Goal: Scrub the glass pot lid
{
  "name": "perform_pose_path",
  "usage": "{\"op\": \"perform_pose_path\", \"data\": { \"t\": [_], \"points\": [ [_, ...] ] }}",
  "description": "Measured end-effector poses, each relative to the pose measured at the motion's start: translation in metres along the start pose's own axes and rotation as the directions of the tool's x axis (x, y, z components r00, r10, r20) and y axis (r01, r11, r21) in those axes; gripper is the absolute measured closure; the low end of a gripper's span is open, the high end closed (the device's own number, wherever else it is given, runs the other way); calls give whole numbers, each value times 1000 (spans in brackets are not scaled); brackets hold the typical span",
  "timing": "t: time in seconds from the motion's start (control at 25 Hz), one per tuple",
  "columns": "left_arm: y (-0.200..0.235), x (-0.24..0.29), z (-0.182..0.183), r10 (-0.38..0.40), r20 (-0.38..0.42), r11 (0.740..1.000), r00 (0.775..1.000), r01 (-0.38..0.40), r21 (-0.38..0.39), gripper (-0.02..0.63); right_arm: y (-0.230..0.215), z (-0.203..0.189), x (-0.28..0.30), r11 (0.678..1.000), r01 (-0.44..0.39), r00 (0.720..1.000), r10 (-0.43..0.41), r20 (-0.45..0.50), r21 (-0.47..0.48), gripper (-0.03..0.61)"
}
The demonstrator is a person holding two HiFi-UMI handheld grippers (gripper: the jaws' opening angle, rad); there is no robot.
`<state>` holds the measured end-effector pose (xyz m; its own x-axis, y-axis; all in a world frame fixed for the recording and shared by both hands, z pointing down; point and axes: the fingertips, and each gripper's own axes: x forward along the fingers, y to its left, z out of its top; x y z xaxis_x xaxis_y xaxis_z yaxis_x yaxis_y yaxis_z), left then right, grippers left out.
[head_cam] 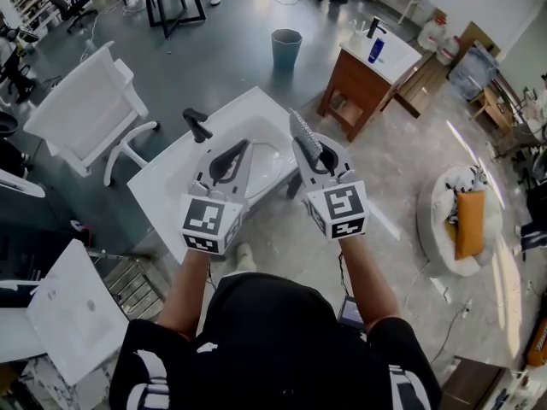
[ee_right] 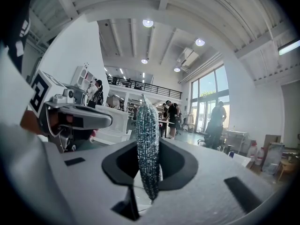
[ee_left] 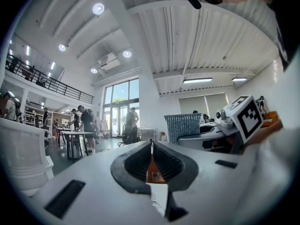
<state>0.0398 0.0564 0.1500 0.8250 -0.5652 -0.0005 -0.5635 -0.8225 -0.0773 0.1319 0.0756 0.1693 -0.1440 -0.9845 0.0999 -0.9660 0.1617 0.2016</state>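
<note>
Both grippers are raised in front of me, above a white sink (head_cam: pixel 171 186). My left gripper (head_cam: pixel 244 146) is shut with nothing between its jaws; its closed tips (ee_left: pixel 151 144) point out into the room. My right gripper (head_cam: pixel 318 156) is shut on a silvery scrub sponge (head_cam: pixel 303 135), which stands edge-on above the jaws (ee_right: pixel 146 121). In the left gripper view the sponge (ee_left: pixel 182 128) is off to the right. A faint curved rim (head_cam: pixel 272 156) lies in the basin, partly hidden by the grippers. I cannot tell whether it is the glass lid.
A black faucet (head_cam: pixel 197 125) stands at the sink's far left. A white chair (head_cam: pixel 85 101) is to the left, a grey bin (head_cam: pixel 286 48) beyond, a wooden cabinet (head_cam: pixel 367 79) at right. A round white seat with an orange cushion (head_cam: pixel 466 216) sits far right.
</note>
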Motion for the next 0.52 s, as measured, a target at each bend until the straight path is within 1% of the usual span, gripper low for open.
{"op": "perform_pose_path", "data": {
  "t": [0.32, 0.52],
  "points": [
    [-2, -5, 4, 7, 2, 1000, 1000, -7, 7, 600, 2, 3, -4, 1000, 0, 1000, 0, 10, 5, 512],
    [-3, -8, 0, -1, 4, 1000, 1000, 1, 10, 600, 3, 4, -4, 1000, 3, 1000, -3, 17, 10, 512]
  ]
}}
